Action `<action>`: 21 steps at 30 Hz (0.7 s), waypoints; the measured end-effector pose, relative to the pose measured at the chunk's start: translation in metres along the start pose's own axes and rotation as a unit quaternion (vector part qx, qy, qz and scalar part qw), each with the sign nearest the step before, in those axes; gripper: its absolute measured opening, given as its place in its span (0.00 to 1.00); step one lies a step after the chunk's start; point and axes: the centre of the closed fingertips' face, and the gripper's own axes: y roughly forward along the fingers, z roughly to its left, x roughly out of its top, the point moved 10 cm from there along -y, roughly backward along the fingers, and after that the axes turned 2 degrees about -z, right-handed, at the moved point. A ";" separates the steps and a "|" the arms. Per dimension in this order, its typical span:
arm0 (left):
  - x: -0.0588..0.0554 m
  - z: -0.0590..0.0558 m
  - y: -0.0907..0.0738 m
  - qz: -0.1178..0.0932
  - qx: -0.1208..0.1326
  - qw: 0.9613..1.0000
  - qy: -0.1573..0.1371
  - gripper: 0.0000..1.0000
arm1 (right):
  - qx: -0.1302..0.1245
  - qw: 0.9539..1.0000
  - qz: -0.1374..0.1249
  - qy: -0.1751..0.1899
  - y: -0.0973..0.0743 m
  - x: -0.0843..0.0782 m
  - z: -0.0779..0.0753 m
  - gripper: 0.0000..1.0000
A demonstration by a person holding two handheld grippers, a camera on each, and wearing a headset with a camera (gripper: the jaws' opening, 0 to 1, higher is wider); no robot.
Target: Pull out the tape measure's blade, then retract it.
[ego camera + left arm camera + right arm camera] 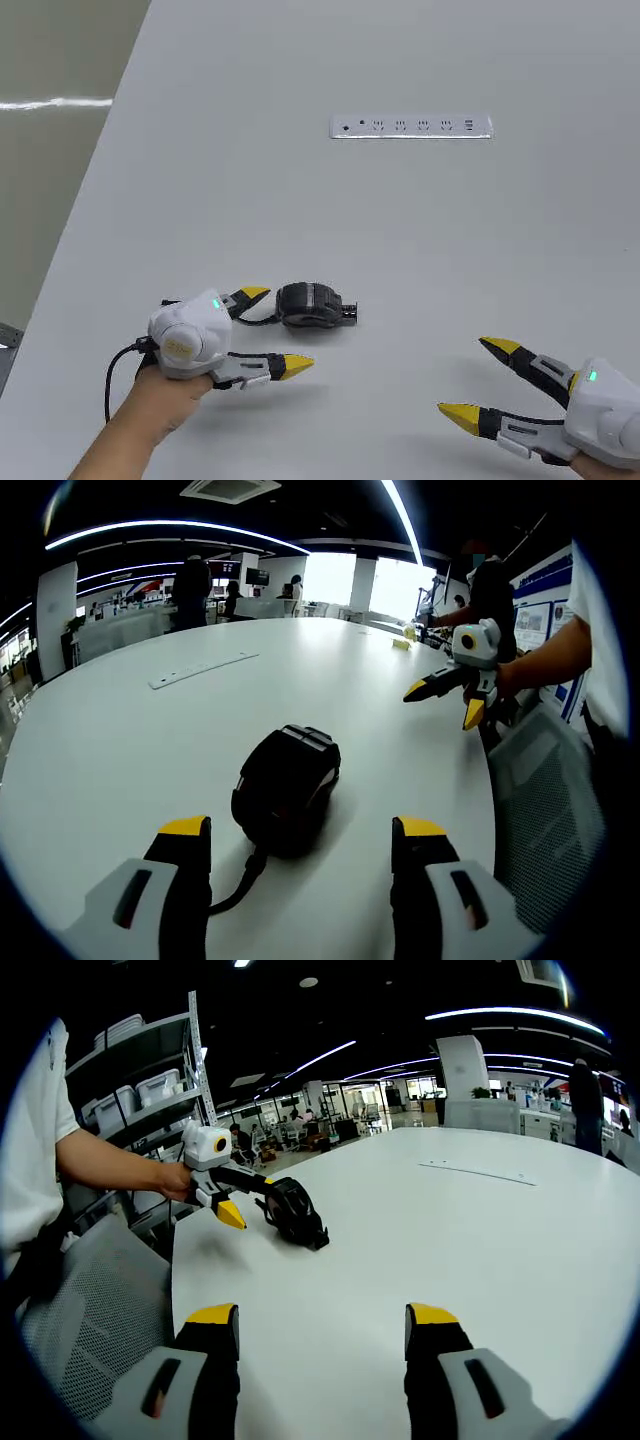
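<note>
A black tape measure (310,305) lies on the white table (400,220), blade pulled in, a black cord trailing from its left end. My left gripper (272,330) is open just left of it, its yellow tips apart and short of the case. In the left gripper view the tape measure (286,788) sits just ahead of the open left gripper (304,832). My right gripper (484,380) is open at the lower right, well away. The right gripper view shows the tape measure (292,1211) far ahead, beyond the open right gripper (322,1322).
A white power strip (411,127) lies flat at the far middle of the table. The table's left edge (95,170) runs diagonally, with floor beyond. People and shelving stand in the room behind.
</note>
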 end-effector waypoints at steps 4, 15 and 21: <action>0.001 0.005 0.005 0.008 -0.006 1.000 0.009 0.70 | 0.008 1.000 -0.002 0.000 0.004 0.002 -0.004 0.68; 0.000 0.011 0.018 0.022 -0.028 0.999 0.022 0.64 | 0.032 0.999 0.006 -0.006 0.019 0.007 -0.010 0.67; -0.001 0.016 0.022 0.024 -0.036 0.999 0.026 0.59 | 0.043 0.999 0.013 -0.008 0.025 0.007 -0.012 0.66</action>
